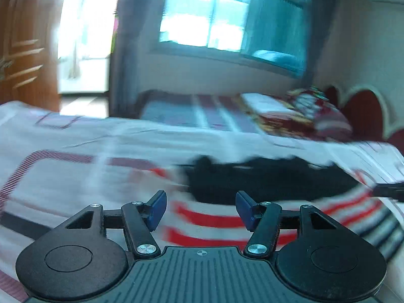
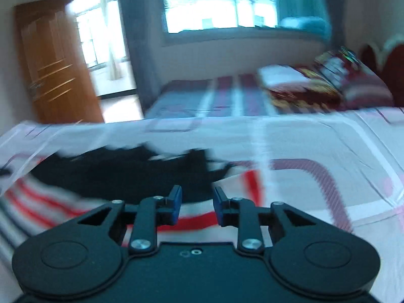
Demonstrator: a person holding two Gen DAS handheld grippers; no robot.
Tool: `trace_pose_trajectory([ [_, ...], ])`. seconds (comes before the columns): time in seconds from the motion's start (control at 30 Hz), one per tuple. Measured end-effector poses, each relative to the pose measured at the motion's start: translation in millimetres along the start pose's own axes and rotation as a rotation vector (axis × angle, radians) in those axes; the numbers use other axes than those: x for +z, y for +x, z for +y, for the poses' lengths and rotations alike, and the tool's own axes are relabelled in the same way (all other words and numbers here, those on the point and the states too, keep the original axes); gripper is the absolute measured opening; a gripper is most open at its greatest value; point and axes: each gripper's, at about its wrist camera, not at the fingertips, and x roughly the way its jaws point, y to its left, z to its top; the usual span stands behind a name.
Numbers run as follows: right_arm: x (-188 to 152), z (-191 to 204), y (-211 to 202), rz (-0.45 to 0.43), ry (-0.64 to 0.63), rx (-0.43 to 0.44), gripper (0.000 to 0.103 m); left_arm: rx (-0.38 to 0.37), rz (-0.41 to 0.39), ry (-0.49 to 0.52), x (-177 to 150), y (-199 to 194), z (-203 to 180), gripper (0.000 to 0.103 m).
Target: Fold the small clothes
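A small garment lies on the bed, with a black part [image 1: 265,179] and a white part with red and dark stripes [image 1: 214,222]. My left gripper [image 1: 200,208] hovers just in front of it, open, with nothing between its blue pads. In the right wrist view the black part [image 2: 121,176] and the striped part [image 2: 38,202] lie ahead and to the left. My right gripper [image 2: 197,207] is over the garment's right edge, jaws apart with a narrower gap, nothing pinched. The tip of the right gripper [image 1: 388,192] shows at the left wrist view's right edge. Both views are motion-blurred.
The bed sheet [image 2: 315,139] is white with pink and maroon rectangles. Behind it lies a second bed with a striped cover [image 2: 202,96] and red patterned pillows [image 2: 328,85]. A wooden door [image 2: 55,63] stands open at the left, a window [image 2: 214,5] at the back.
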Motion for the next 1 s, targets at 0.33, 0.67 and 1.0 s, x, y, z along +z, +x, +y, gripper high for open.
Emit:
trace_pose_trajectory([
  [0.33,-37.3,104.9,17.4,0.055,-0.191,0.022,0.022,-0.018,0.102,0.140,-39.9,18.7,-88.9,0.060],
  [0.67,-56.4,-14.6,-42.3,0.070,0.017,-0.162,0.014,0.091,0.089,0.093,-44.9,-24.6,-7.7,0.056],
  [1.0,-63.5,-51.2,-70.0,0.076,0.224,-0.106,0.038,0.168,0.060,0.040,-50.7,-53.3,7.8,0.056],
])
